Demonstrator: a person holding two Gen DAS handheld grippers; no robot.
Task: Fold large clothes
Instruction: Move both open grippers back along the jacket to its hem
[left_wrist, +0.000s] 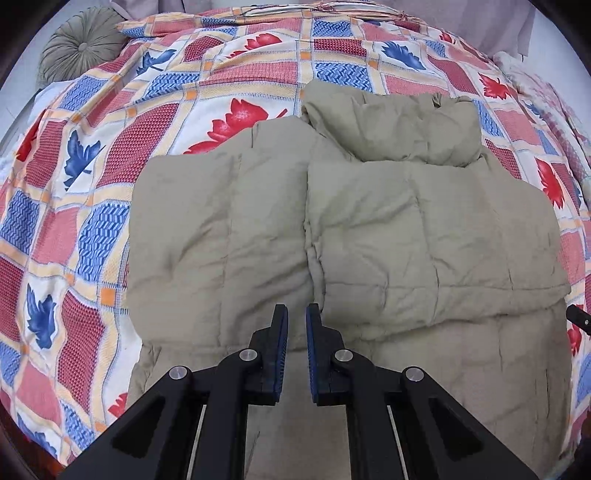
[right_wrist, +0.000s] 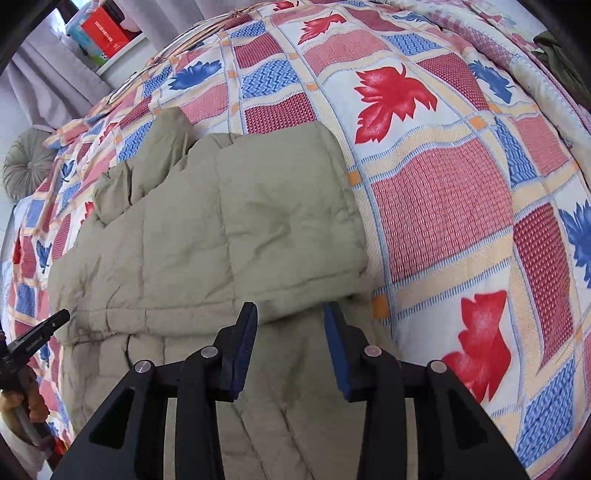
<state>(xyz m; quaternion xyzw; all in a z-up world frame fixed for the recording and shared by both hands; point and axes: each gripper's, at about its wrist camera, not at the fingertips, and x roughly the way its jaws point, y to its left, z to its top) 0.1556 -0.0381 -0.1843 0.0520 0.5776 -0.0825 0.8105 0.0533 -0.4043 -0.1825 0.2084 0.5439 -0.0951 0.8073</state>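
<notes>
A beige quilted jacket (left_wrist: 351, 229) lies flat on the bed, both sleeves folded in over the body and the hood (left_wrist: 399, 125) at the far end. My left gripper (left_wrist: 296, 314) hovers over its near middle, jaws a narrow gap apart, nothing between them. In the right wrist view the jacket (right_wrist: 221, 240) fills the left centre. My right gripper (right_wrist: 290, 312) is open and empty above the edge of the folded right sleeve. The left gripper's tip (right_wrist: 55, 319) shows at the far left of that view.
A patchwork bedspread (left_wrist: 92, 229) with red and blue leaves covers the bed; it also shows in the right wrist view (right_wrist: 443, 192). A round grey cushion (left_wrist: 83, 48) lies at the far left corner. A shelf with a red box (right_wrist: 105, 31) stands behind the bed.
</notes>
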